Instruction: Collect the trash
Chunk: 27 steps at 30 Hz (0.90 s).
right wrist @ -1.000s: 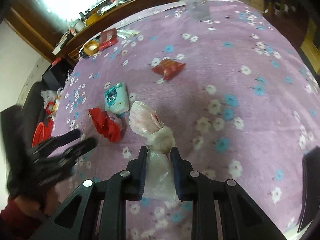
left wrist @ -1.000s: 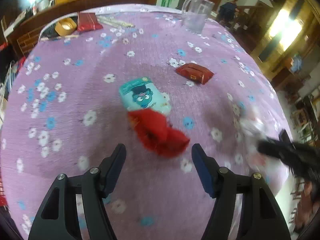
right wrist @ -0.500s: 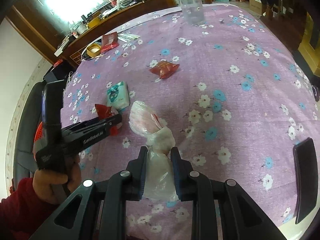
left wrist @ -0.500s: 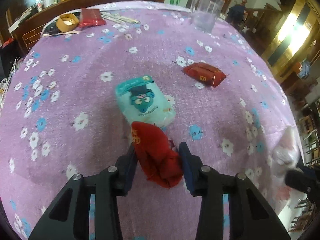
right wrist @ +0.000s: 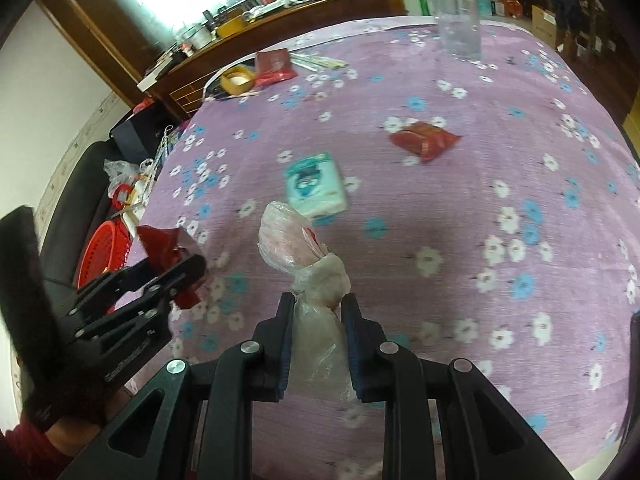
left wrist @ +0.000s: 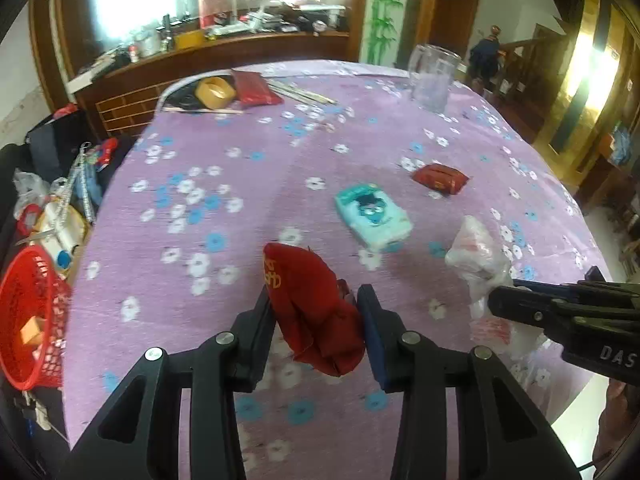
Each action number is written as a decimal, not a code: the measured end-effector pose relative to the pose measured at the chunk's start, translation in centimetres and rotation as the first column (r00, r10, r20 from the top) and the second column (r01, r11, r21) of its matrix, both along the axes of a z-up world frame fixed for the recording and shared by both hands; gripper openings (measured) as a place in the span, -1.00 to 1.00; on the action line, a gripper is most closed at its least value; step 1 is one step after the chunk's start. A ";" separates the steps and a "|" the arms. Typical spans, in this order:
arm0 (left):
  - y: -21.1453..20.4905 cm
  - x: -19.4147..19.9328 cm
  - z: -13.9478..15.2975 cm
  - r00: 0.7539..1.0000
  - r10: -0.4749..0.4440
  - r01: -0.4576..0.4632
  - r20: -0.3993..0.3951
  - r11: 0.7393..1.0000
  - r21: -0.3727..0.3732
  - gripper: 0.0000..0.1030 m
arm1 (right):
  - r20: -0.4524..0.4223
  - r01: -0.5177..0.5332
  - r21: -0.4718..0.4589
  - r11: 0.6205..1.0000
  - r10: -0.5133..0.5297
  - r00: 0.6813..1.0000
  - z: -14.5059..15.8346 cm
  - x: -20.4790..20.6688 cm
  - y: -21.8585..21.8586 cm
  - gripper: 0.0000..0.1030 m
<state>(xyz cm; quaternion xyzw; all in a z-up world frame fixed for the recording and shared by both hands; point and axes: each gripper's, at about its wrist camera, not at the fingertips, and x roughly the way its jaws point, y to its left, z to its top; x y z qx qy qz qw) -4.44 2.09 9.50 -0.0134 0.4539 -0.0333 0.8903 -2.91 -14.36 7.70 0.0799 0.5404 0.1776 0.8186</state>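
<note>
Above the flowered bench (left wrist: 240, 152), the left gripper (left wrist: 316, 312) is clenched on a crumpled red wrapper (left wrist: 312, 304) and the right gripper (right wrist: 318, 316) pinches a clear plastic bag (right wrist: 296, 244) by its neck, both lifted, likely bound for the red basket (left wrist: 28, 312) beside the bench.

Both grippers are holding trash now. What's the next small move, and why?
Probably swing the left gripper leftward, toward the red basket beside the table edge. Its jaws are shut on the red wrapper, which looks lifted off the purple tablecloth, and the basket seems the only bin in view. The right gripper holds the clear plastic bag.
</note>
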 end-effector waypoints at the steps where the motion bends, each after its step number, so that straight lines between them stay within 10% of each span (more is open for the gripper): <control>1: 0.5 -0.3 0.2 1.000 0.009 -0.009 0.002 1.000 0.003 -0.24 | 0.000 -0.006 0.001 1.000 0.006 1.000 0.1 0.0 0.6 -0.51; 27: 5.5 -3.0 3.2 0.997 0.044 -0.047 0.069 0.998 0.040 -0.23 | 0.071 -0.072 0.006 0.997 0.072 0.995 2.7 -1.4 7.4 -0.51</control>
